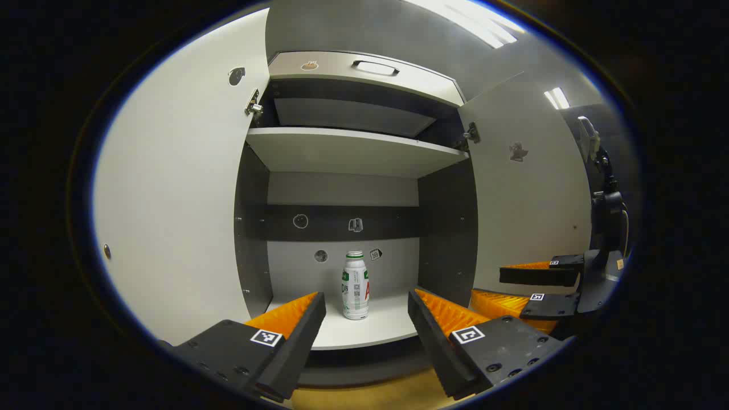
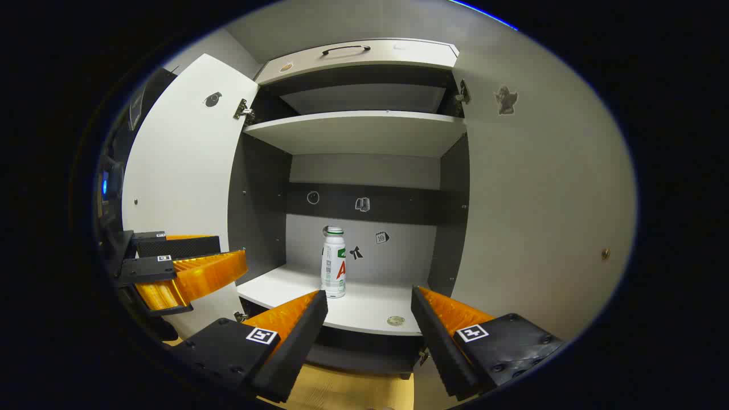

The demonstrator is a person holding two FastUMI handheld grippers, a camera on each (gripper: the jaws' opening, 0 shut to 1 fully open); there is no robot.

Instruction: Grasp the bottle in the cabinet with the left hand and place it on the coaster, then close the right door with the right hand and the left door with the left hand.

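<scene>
A white bottle (image 1: 355, 285) with a green-and-red label stands upright on the lower shelf (image 1: 387, 327) of the open cabinet. In the left gripper view, my left gripper (image 1: 366, 300) is open in front of the cabinet, short of the shelf edge, and the bottle shows between its fingers without touching them. My right gripper (image 1: 541, 287) hangs open off to the right, near the right door (image 1: 529, 199). The right gripper view shows the bottle (image 2: 334, 262) just left of centre, my right gripper (image 2: 369, 297) open and empty, and the left gripper (image 2: 188, 270) at the left.
Both doors stand wide open: the left door (image 1: 171, 199) and the right door (image 2: 541, 199). An upper shelf (image 1: 353, 148) spans the cabinet, with a handled panel (image 1: 370, 68) above. A small round disc (image 2: 395, 320) lies on the lower shelf. A wooden surface (image 1: 370, 396) lies below.
</scene>
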